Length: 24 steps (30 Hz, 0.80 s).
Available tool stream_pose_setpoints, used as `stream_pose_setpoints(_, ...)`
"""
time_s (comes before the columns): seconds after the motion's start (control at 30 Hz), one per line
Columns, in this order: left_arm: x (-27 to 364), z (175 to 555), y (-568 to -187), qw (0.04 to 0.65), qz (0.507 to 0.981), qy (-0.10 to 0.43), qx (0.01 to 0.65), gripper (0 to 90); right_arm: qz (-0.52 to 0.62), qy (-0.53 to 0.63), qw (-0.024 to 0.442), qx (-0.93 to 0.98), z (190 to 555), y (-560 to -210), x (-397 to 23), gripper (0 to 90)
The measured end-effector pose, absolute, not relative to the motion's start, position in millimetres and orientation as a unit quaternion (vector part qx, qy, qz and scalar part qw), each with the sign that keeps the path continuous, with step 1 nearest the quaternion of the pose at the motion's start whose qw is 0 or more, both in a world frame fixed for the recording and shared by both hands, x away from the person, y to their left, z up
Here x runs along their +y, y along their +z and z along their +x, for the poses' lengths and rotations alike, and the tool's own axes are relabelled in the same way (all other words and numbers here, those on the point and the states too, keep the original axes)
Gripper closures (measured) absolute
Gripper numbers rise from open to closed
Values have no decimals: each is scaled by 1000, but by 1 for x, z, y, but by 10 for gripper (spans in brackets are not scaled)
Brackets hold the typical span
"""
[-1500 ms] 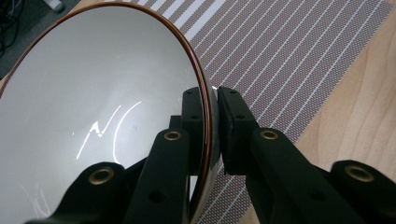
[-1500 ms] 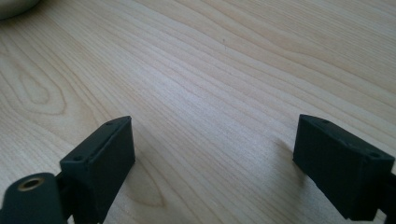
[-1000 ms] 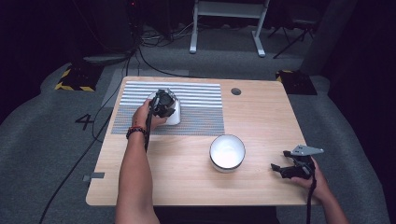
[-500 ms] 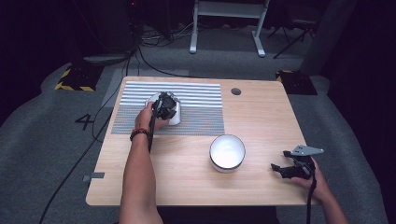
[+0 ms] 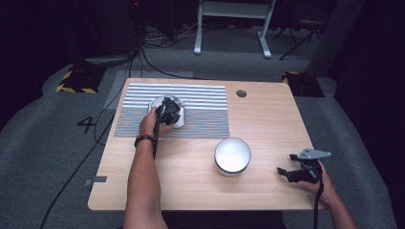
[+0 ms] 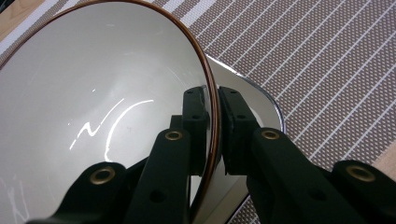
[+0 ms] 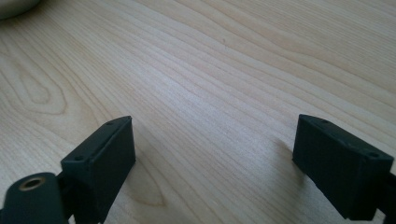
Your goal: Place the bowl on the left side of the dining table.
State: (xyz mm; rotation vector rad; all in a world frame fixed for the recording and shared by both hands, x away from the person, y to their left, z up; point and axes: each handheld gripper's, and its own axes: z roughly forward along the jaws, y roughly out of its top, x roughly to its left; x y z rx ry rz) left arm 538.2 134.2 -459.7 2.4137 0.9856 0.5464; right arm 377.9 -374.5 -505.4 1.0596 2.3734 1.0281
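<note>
A white bowl [image 6: 93, 107] with a thin brown rim stands on the striped mat [image 5: 200, 109] toward the desk's [image 5: 267, 129] far left corner. The left tool [image 6: 212, 114] is clenched on its rim, one jaw inside the bowl and one outside. Nothing can be seen inside the bowl. In the left gripper view a second white, shiny piece [image 6: 254, 102] shows just behind and under the bowl's rim; what it is cannot be told. In the high view the left hand [image 5: 152, 123] and its tool [image 5: 169, 110] cover much of the bowl [image 5: 157, 102].

A second white bowl [image 5: 232, 156] sits on bare wood, near the middle of the desk and closer to the near edge, with nothing visible in it. It is well apart from both tools.

The right tool [image 7: 212, 161] is near the desk's near right corner, its jaws spread wide and released, holding nothing, low over bare wood. In the high view it [image 5: 289, 172] points toward the second bowl, with open desk between them.
</note>
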Motion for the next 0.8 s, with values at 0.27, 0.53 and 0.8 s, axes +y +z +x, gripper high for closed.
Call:
stream_pose_setpoints(0.27,132,538,-460,232,880,189,370,807,373,362,172,836,378,-505,-375,131)
stream_pose_setpoints(0.53,133,539,-458,245,876,187,371,797,374,362,172,836,378,-505,-374,131)
stream_pose_setpoints(0.8,130,539,-455,242,877,189,370,801,374,362,172,836,378,-505,-374,131)
